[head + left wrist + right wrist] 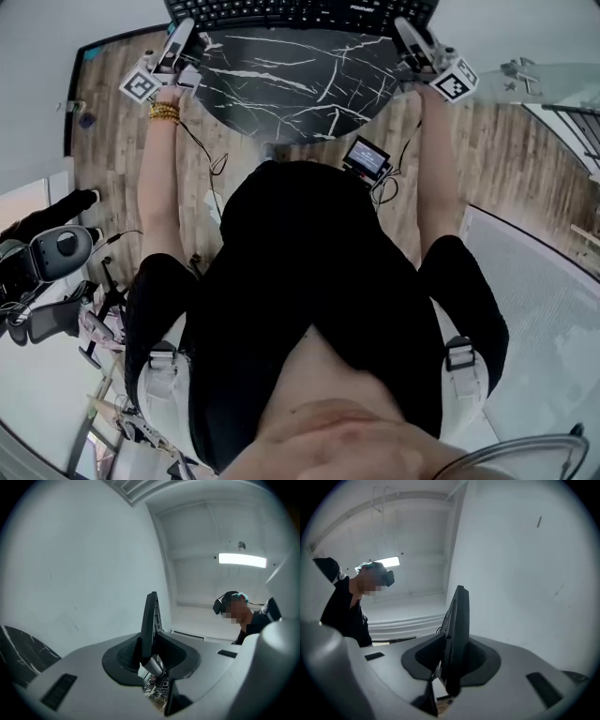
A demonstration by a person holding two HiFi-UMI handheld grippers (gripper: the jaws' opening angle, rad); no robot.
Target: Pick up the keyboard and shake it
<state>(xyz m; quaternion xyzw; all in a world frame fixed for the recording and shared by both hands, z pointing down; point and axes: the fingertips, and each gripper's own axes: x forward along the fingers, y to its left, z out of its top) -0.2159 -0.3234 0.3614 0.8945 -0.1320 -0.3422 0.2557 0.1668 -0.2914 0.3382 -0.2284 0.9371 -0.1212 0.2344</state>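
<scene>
Wood-plank floor (506,169) under the person, seen from above; pale mat at near right. Small lit screen unit (366,157) lies on the floor just near of the table, cables trailing from it.

Dark marble table (281,84), white veining, rounded near edge, sits between the two outstretched arms. Gold bracelets (164,112) on the left wrist.

Left gripper (183,39) at the table's far left, right gripper (412,39) at its far right. Black keyboard (300,11) spans between them along the far side of the table, cut by the frame edge. Probably lifted clear of the tabletop, but the head view does not settle it.

Left gripper view: jaws clamped on the keyboard's end, which stands edge-on between the pads (125,654). White wall behind, ceiling light (242,559) at far right.

Right gripper view: same picture mirrored, jaws closed onto the keyboard's other end, board edge-on and upright, white wall to the right.
</scene>
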